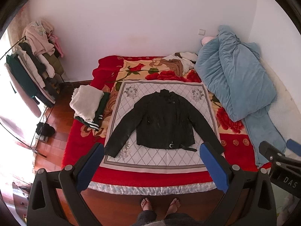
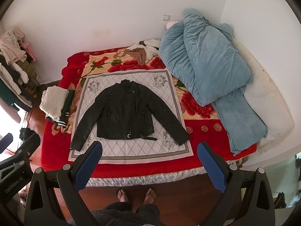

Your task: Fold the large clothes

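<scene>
A black leather jacket (image 1: 165, 120) lies flat, face up, sleeves spread, on a white quilted-pattern cloth (image 1: 165, 160) on the bed; it also shows in the right wrist view (image 2: 128, 116). My left gripper (image 1: 152, 148) is open and empty, held above the near edge of the bed, well short of the jacket's hem. My right gripper (image 2: 149, 147) is open and empty too, at the same height to the right; it also shows at the edge of the left wrist view (image 1: 278, 146). The left gripper shows at the left edge of the right wrist view (image 2: 20, 141).
A red floral blanket (image 1: 235, 124) covers the bed. A folded white and green pile (image 1: 86, 105) lies at its left, a blue duvet (image 1: 235, 79) at the right, crumpled clothes (image 1: 178, 62) at the back. A loaded clothes rack (image 1: 33, 62) stands left. My feet (image 1: 160, 204) stand by the bed.
</scene>
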A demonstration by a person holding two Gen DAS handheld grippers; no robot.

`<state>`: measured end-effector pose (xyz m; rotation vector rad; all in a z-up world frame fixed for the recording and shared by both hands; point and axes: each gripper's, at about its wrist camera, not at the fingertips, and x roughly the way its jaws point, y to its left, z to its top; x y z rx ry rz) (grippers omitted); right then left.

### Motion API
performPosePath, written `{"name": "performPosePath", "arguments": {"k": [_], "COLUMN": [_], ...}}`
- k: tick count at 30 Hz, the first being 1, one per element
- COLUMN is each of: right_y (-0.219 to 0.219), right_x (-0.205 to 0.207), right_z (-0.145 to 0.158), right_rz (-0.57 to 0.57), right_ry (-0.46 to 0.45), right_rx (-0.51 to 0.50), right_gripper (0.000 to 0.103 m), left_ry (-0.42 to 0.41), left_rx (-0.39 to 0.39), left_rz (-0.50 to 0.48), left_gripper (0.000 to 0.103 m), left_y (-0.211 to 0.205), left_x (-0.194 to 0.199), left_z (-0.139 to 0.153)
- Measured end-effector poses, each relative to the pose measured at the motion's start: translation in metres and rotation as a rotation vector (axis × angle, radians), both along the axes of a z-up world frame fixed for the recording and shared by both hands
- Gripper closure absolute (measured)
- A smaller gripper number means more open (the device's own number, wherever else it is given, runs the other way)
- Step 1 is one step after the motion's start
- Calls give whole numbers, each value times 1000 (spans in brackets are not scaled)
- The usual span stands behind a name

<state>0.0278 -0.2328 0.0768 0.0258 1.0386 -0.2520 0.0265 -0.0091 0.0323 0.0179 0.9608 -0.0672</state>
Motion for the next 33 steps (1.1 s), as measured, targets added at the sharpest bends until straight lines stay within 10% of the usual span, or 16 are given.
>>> {"name": "performPosePath", "arguments": {"k": [8,11,15,25,33], "right_y": [-49,-84,-141,-262,-243], "right_x": [26,41,66,140,241], "right_z": [-61,-114,-203,-460,-642], "right_rz": [-150,-243,-353,-538,-406], "right_ry": [-22,33,146,294,446], "right_rx": [104,190,314,698,691], "right_gripper": [3,30,41,29,29], "left_ry": [-35,-34,21,213,452], "left_rx": [60,116,173,286,301], "left_rz": [48,55,61,173,295], "left_gripper": [0,0,0,0,0], "left_y": [2,-11,-37,-96,-43], "left_x": [57,82,122,222,262], "left_z": [-62,-102,-167,-343,-501]}}
